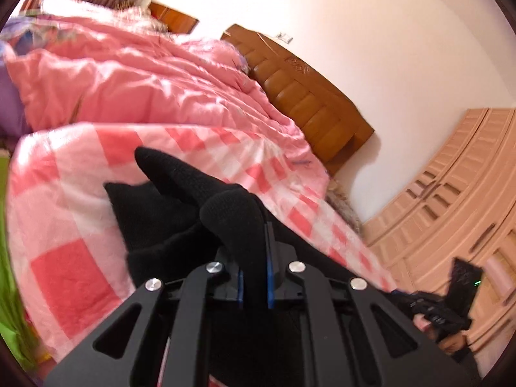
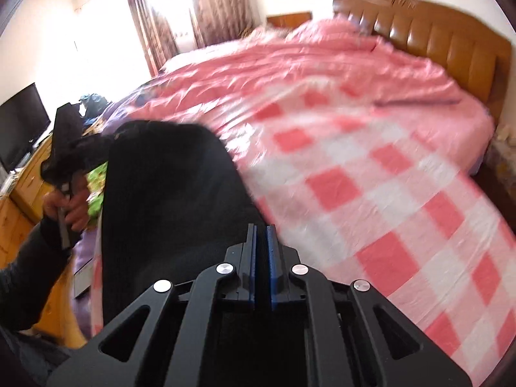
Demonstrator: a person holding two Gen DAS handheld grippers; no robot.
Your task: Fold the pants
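Note:
The black pants (image 1: 167, 213) hang in the air over the pink checked blanket (image 1: 74, 219). My left gripper (image 1: 254, 258) is shut on a bunched fold of the pants, which sticks out between the blue pads. In the right wrist view the pants (image 2: 167, 193) drape as a wide black sheet from my right gripper (image 2: 262, 238), whose blue pads are nearly together on the cloth's edge. The left gripper (image 2: 64, 148) shows at the far left of that view, held in a hand, with black cloth in it. The right gripper (image 1: 435, 309) shows at the lower right of the left wrist view.
A bed with a pink quilt (image 2: 290, 64) and a brown padded headboard (image 2: 451, 51) fills the scene. A pale wardrobe (image 1: 451, 200) stands to the right. A TV (image 2: 22, 122) on a wooden cabinet and curtains (image 2: 206, 9) are at the left. Green cloth (image 2: 96, 180) lies below the pants.

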